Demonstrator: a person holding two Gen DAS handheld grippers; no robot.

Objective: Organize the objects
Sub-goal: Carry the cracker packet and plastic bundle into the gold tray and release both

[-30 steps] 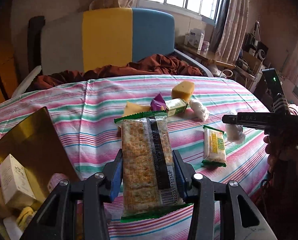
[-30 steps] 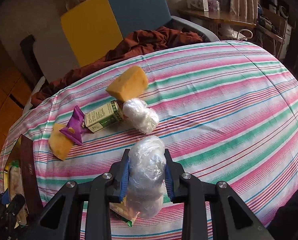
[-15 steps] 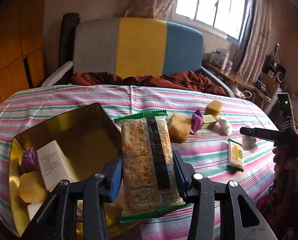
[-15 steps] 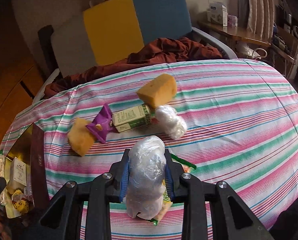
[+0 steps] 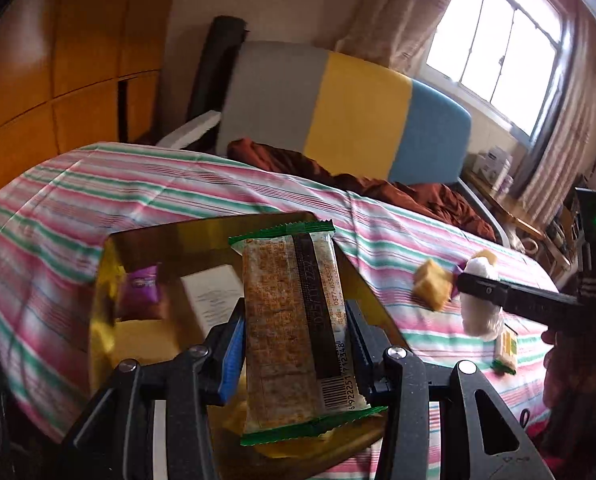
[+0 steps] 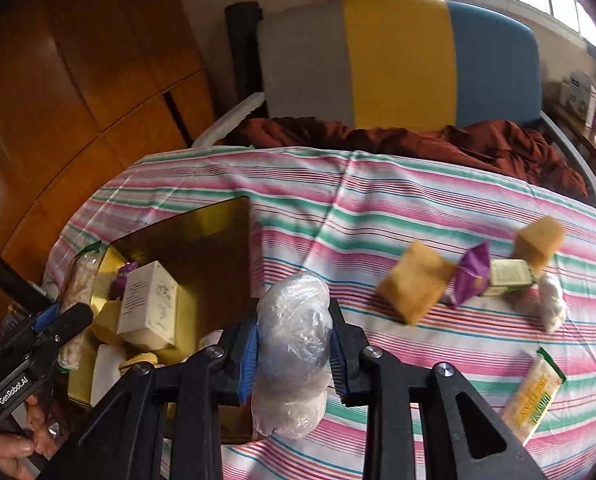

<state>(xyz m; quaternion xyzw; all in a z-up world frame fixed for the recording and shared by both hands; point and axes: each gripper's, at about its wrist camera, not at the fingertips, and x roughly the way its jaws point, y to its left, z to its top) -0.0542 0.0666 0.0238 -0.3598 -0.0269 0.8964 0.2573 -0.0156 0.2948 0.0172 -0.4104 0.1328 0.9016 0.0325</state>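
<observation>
My left gripper point(image 5: 296, 320) is shut on a long cracker packet point(image 5: 294, 320) with green ends and holds it above the gold box point(image 5: 110, 280). My right gripper point(image 6: 294, 328) is shut on a clear plastic-wrapped bundle point(image 6: 292, 352), held just right of the gold box point(image 6: 202, 240). The box holds a white carton point(image 6: 150, 308), a purple candy point(image 5: 140, 292) and yellow blocks. On the striped cloth lie two yellow sponge blocks point(image 6: 415, 286), a purple wrapper point(image 6: 469, 276), a green-white carton point(image 6: 507, 276), a white bundle point(image 6: 551, 306) and a small cracker packet point(image 6: 531, 398).
The striped cloth point(image 6: 377, 200) covers the table. A grey, yellow and blue chair back point(image 6: 397, 60) with a brown cloth point(image 6: 457, 140) stands behind it. Wooden cabinets point(image 6: 78, 80) are at the left. A window point(image 5: 497, 48) is at the right.
Both grippers have swung left toward the gold box with their loads. The cracker packet is now over the box and the wrapped bundle is beside its right edge.
</observation>
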